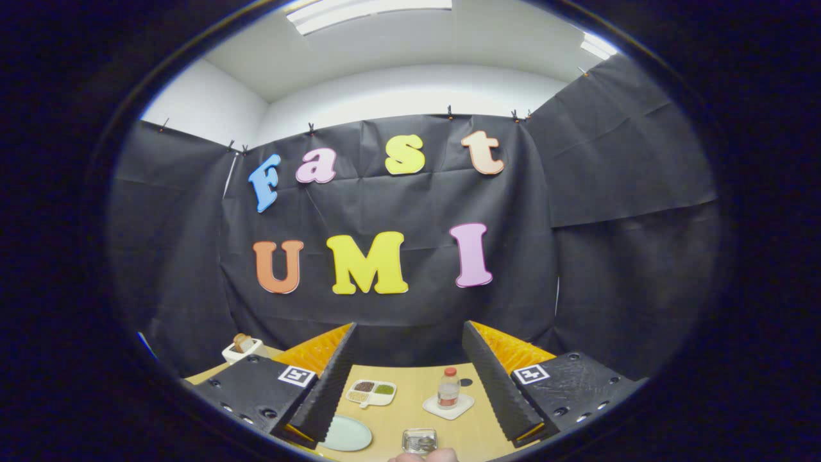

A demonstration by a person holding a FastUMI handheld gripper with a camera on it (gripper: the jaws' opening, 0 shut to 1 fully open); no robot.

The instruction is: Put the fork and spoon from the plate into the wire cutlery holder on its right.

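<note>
Two fingers of the tongs (407,385) spread wide, gripping nothing. Plate (346,434) below, toward left finger; holder (419,441) just right of it.

— What stood on the wooden table (410,378) back there?

— A white divided dish (371,392) held three small heaps: dark, green and pale. To its right a small clear bottle with a red cap (448,388) stood upright on a white square coaster (448,407).

— Anything farther off?

— A white holder (242,350) with something brown in it sat at the table's far left corner, against the black cloth wall (397,205). Ceiling lights (365,11) glowed overhead.
</note>
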